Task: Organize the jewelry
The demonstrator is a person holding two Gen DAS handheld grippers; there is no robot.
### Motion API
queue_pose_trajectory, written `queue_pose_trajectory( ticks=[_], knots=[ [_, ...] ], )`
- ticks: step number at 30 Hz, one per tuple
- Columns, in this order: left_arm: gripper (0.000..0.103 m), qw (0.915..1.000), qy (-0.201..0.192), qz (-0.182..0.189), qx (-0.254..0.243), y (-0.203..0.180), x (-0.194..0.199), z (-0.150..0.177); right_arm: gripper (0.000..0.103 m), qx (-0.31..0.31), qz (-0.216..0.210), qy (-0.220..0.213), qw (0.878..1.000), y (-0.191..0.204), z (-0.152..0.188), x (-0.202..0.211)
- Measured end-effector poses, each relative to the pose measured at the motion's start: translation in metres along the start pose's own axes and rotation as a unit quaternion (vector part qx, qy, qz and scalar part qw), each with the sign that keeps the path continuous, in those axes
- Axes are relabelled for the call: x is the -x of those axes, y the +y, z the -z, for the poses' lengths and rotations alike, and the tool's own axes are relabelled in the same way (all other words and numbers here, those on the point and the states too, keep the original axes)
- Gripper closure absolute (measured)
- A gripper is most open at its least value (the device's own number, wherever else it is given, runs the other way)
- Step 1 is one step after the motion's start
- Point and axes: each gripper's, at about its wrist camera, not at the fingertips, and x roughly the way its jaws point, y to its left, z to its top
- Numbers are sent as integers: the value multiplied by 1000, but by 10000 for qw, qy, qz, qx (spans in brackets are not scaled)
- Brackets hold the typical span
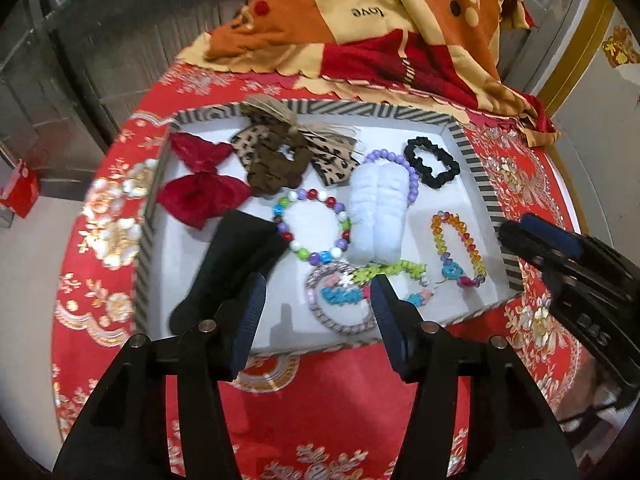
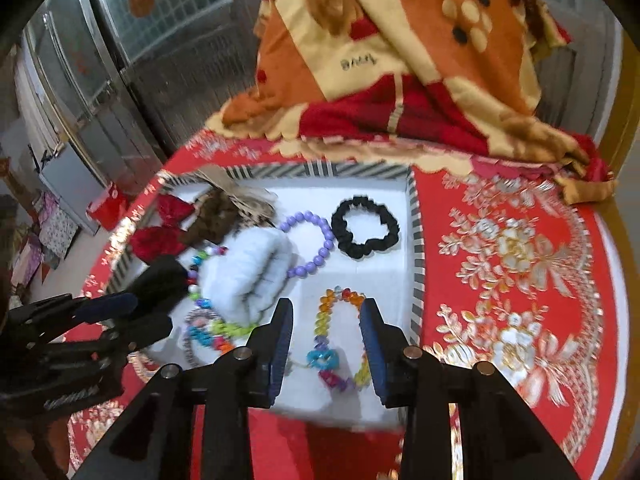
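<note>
A striped-rim white tray (image 1: pixel 476 168) (image 2: pixel 418 248) holds jewelry and hair pieces: a red bow (image 1: pixel 200 188), a brown scrunchie (image 1: pixel 276 164), a black scrunchie (image 1: pixel 432 162) (image 2: pixel 366 226), a purple bead bracelet (image 2: pixel 310 244), a multicolour bead bracelet (image 1: pixel 312 220), a fluffy white clip (image 1: pixel 378 212) (image 2: pixel 250 276), an amber-rainbow bracelet (image 1: pixel 460 248) (image 2: pixel 340 336) and a black pouch (image 1: pixel 232 264). My left gripper (image 1: pixel 318 300) is open above the tray's near edge. My right gripper (image 2: pixel 326 328) is open around the amber-rainbow bracelet, above it.
The tray sits on a round table with a red floral cloth (image 2: pixel 512 264). A folded orange and red blanket (image 1: pixel 384 28) lies behind the tray. The right gripper's body (image 1: pixel 568 264) shows at the tray's right edge. Metal doors (image 2: pixel 120 60) stand to the left.
</note>
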Motion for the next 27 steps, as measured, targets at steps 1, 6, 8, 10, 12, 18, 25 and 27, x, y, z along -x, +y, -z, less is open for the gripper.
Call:
queue_pose_trajectory(
  ticks=[1, 6, 8, 10, 12, 18, 25, 27],
  knots=[
    [49, 10000, -41, 12, 12, 2, 4, 2, 70, -30, 20, -43, 10000, 1, 2, 5],
    [49, 9993, -337, -135, 33, 10, 29, 11, 70, -268, 264, -145, 9992, 14, 18, 32],
    [49, 9990, -436, -124, 54, 14, 39, 13, 70, -287, 358, -182, 9988, 19, 25, 39],
    [49, 9985, -530, -128, 58, 16, 49, 15, 70, -360, 402, -211, 9983, 23, 30, 46],
    [49, 9977, -650, -183, 18, 17, 59, 17, 70, -517, 322, -382, 9974, 27, 35, 59],
    [49, 9957, -895, -216, -51, 21, 85, 23, 63, -439, 318, -552, 9970, 49, 41, 83],
    [49, 9929, -1125, -375, -97, 29, 111, 33, 60, -301, 451, -708, 9960, 71, 48, 103],
    [49, 9918, -1167, -507, -143, 29, 115, 36, 60, -273, 454, -682, 9963, 76, 51, 106]
  ],
)
